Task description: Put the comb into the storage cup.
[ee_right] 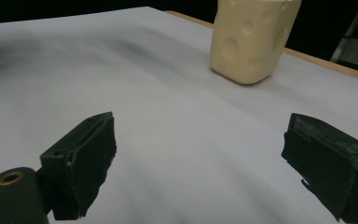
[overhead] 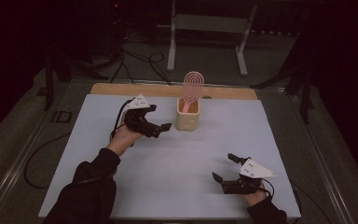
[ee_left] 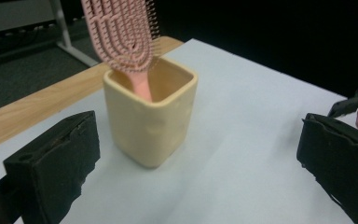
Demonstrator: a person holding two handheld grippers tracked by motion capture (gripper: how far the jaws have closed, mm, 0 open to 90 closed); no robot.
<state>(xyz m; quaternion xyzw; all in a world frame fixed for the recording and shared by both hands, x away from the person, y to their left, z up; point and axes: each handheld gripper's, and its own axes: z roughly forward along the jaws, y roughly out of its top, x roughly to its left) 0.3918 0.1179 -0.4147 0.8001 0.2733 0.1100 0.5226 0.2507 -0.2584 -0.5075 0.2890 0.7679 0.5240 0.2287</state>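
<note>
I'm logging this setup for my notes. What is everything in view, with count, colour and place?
hairbrush: one, pink, standing handle-down in the cup, head sticking out above the rim.
cup: one, pale yellow, square-sided, upright near the far middle of the sheet.
sheet: one, white, covering most of the table.
table: one, wooden edge showing along the far side.
metal frame: one, grey, on the floor beyond the table.
cables: several, black, on the floor behind the table.
left gripper: one, black, open, just left of the cup.
right gripper: one, black, open, near the front right.
</note>
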